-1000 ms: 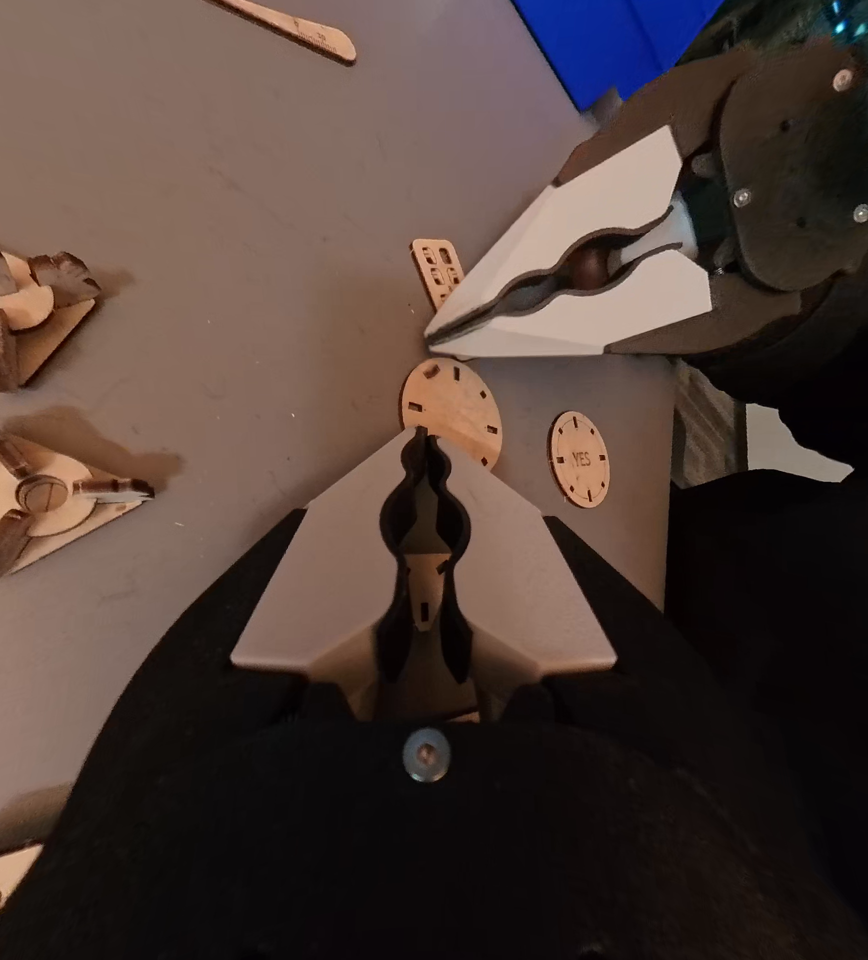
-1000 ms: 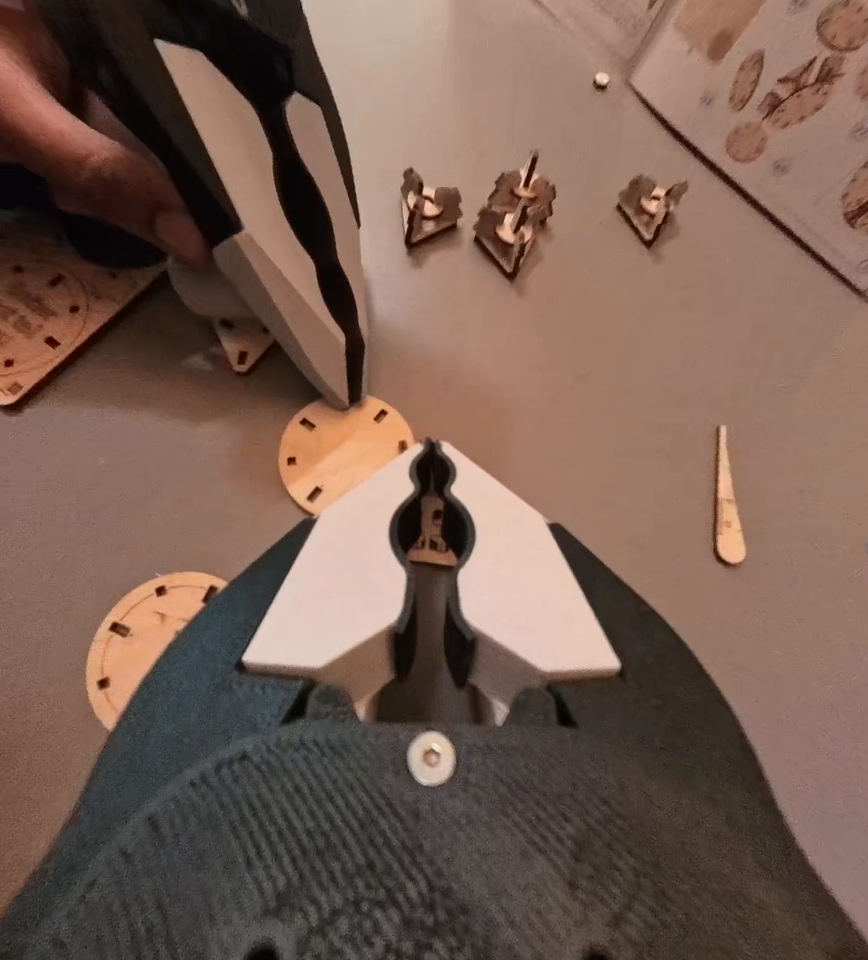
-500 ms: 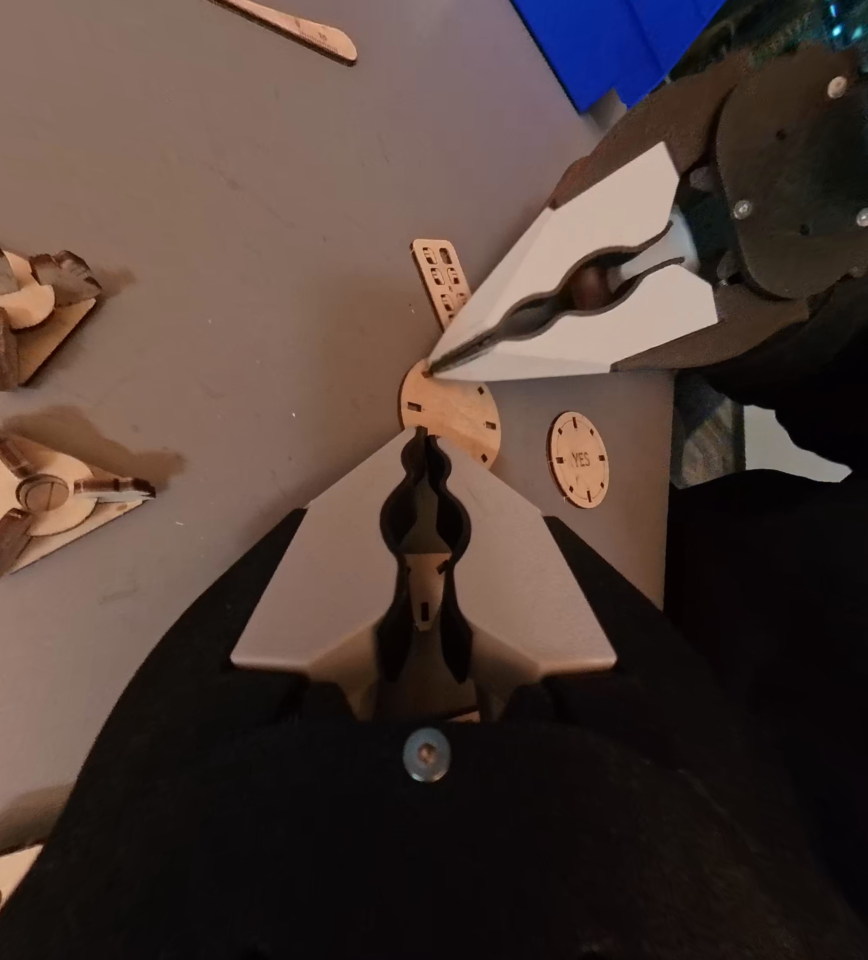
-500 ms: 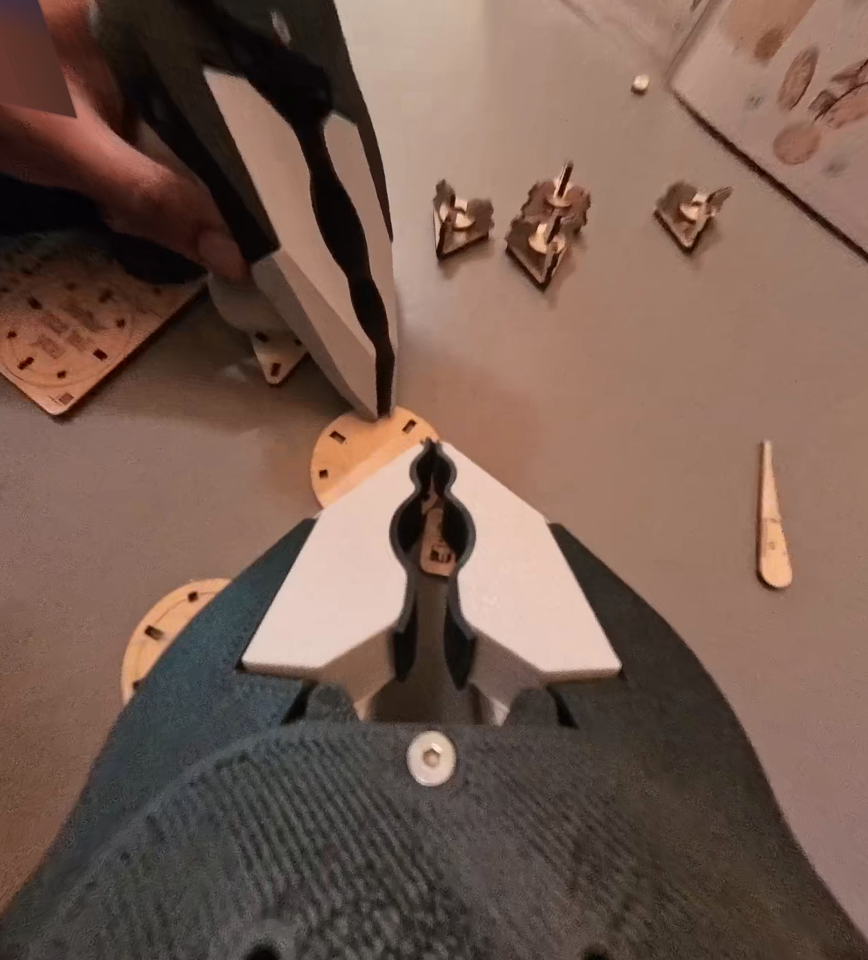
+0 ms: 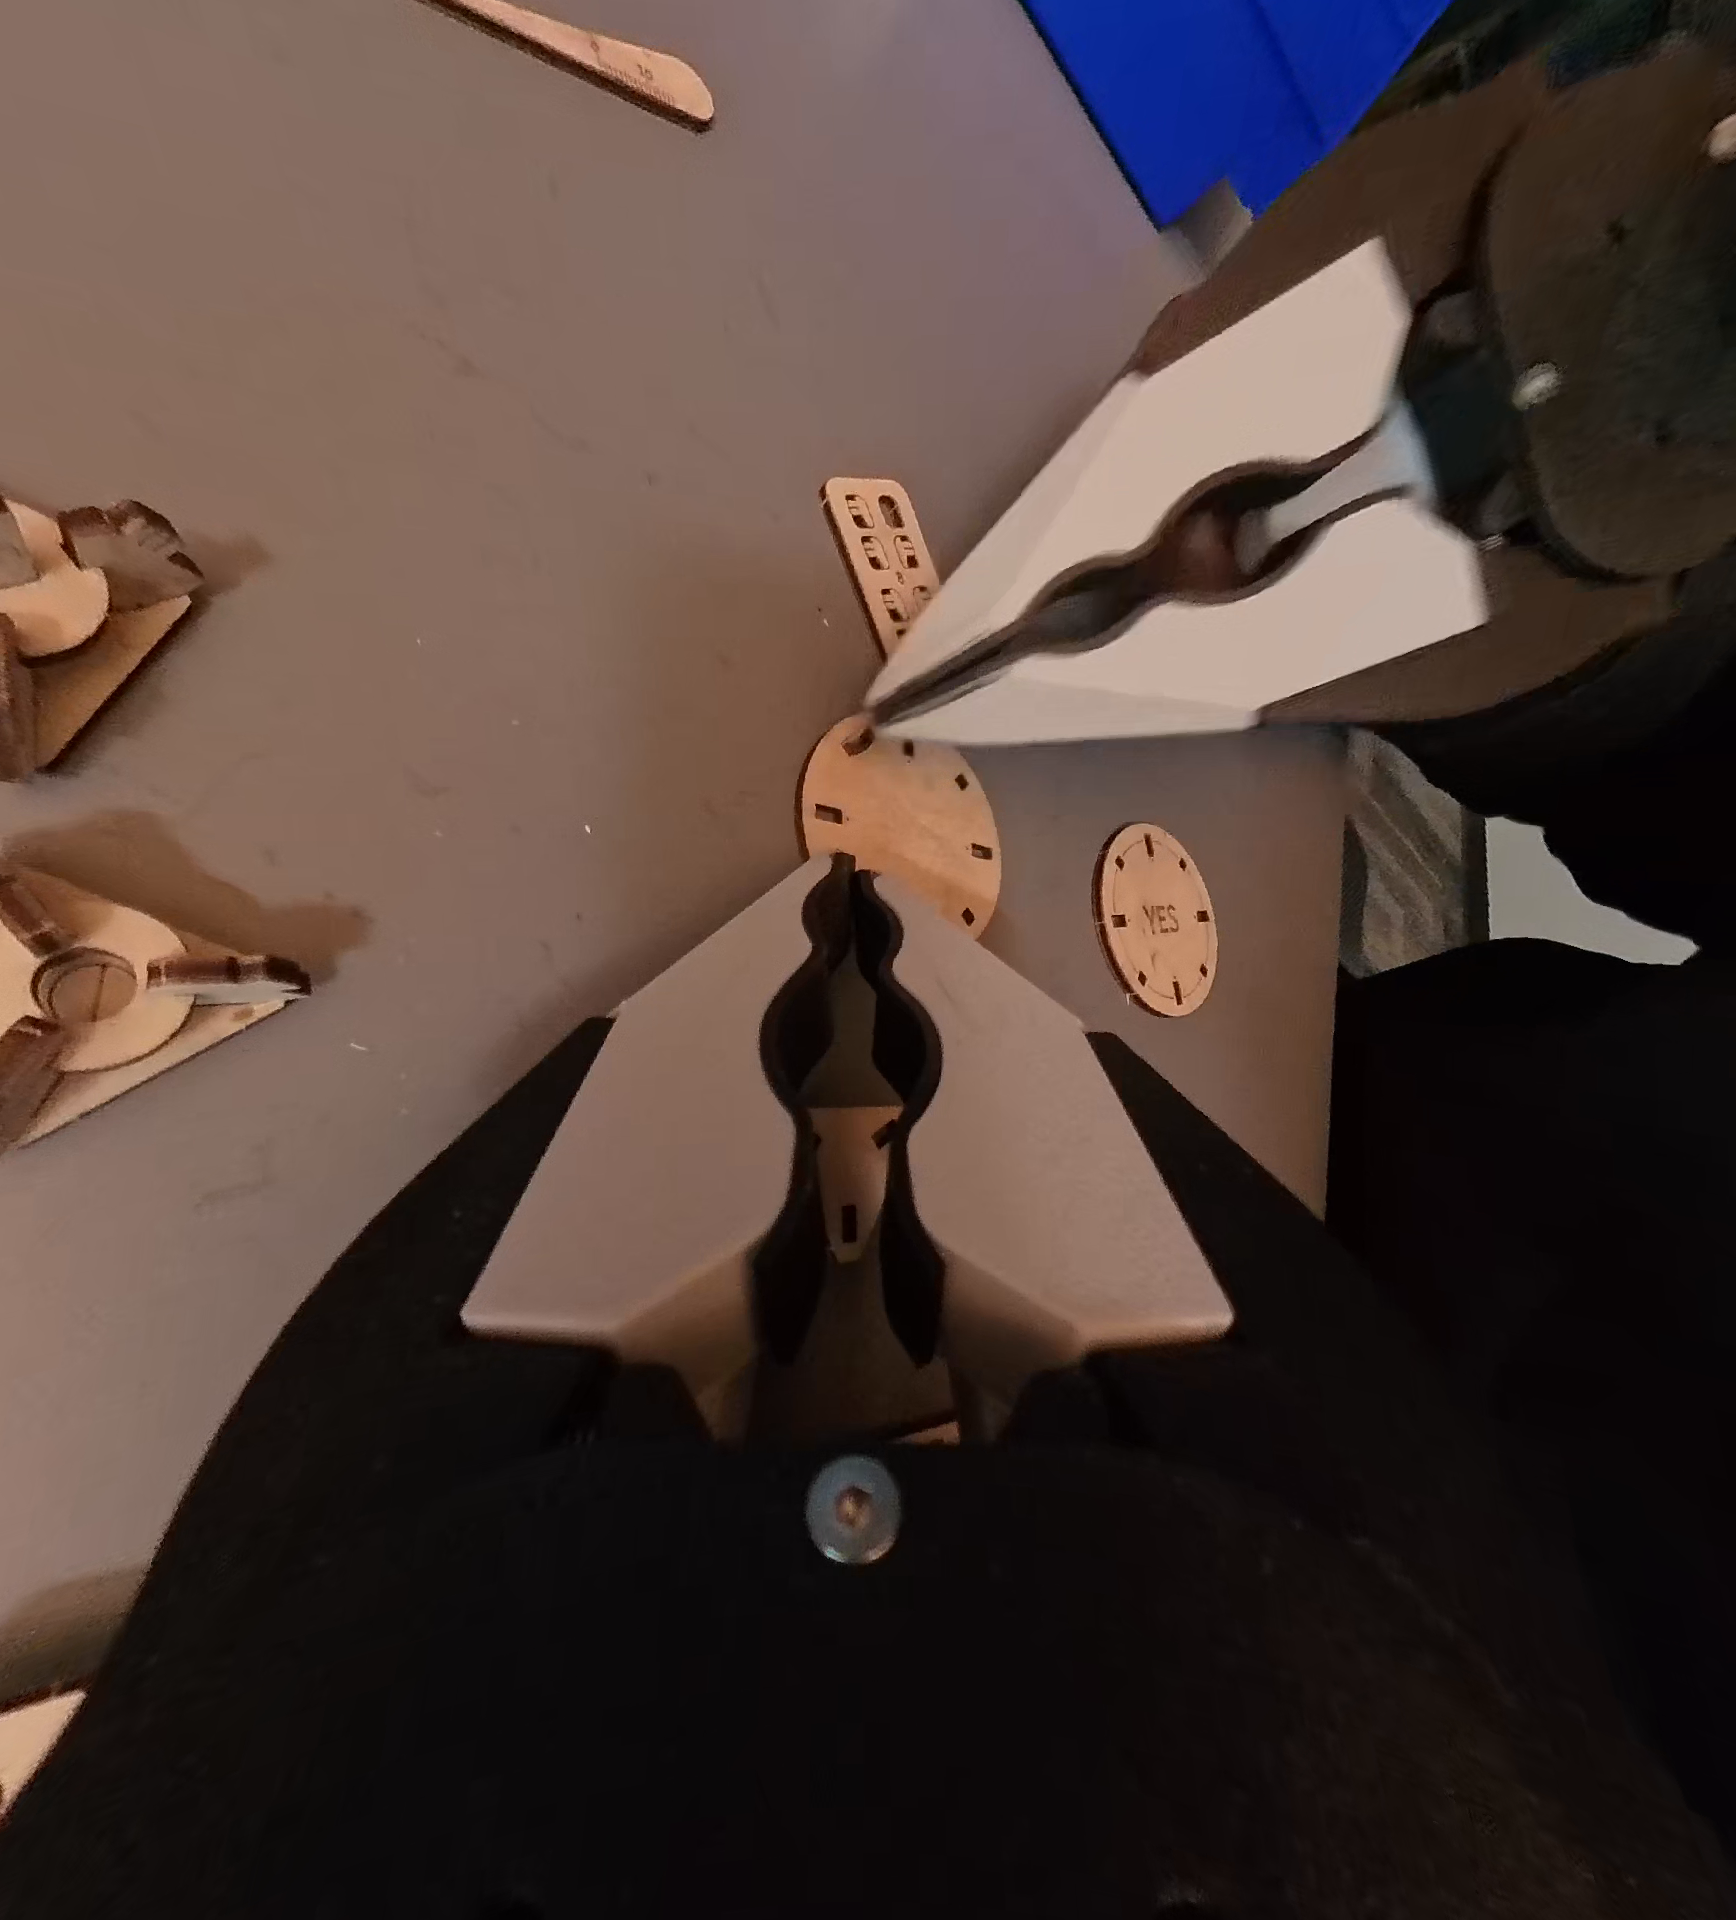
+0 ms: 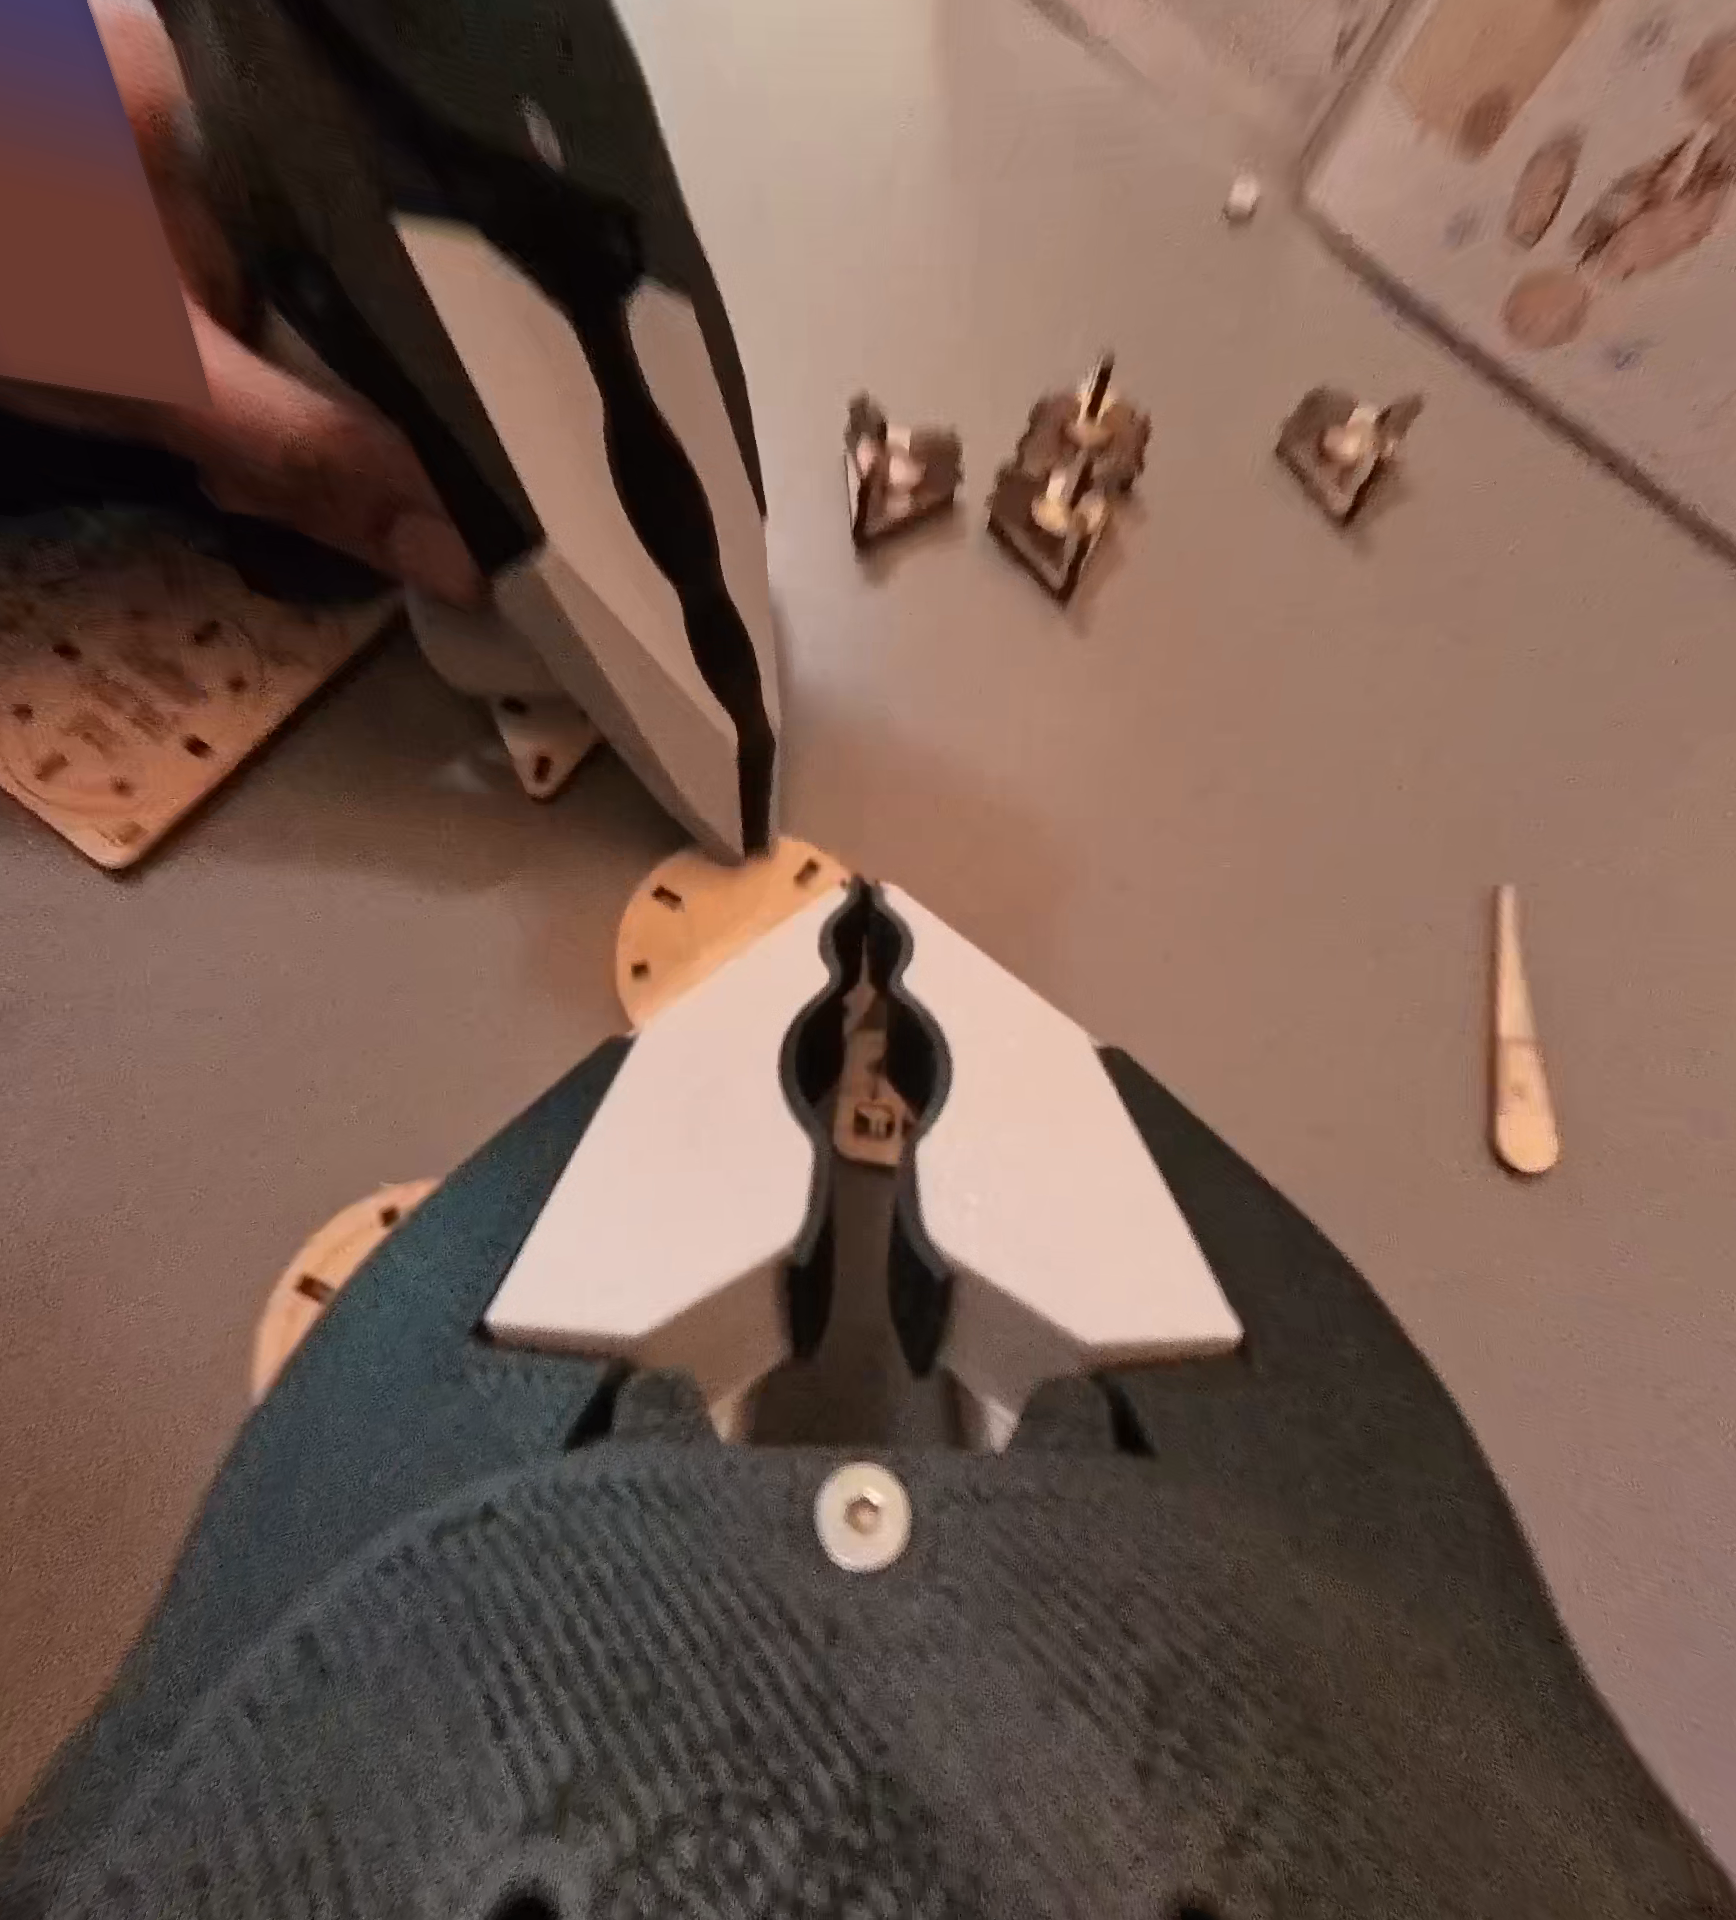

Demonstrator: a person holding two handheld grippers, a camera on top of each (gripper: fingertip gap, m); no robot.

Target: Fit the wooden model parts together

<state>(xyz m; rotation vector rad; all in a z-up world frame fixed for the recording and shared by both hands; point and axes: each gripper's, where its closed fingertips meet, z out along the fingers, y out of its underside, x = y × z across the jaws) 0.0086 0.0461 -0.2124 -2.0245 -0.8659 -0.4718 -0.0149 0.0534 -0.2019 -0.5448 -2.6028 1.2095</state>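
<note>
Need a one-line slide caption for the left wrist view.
Both shut grippers, left and right, meet tips-down on a slotted wooden disc on the grey table.

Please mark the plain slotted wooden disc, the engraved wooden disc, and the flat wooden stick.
Plain slotted wooden disc [image 5: 895,831]: left wrist view, bare centre of its face.
Engraved wooden disc [image 5: 1155,920]: left wrist view, middle of its face.
Flat wooden stick [image 6: 1518,1081]: right wrist view, wider lower end.

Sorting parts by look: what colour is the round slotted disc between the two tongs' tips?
Light tan wood disc, clearest in the left wrist view.
</note>
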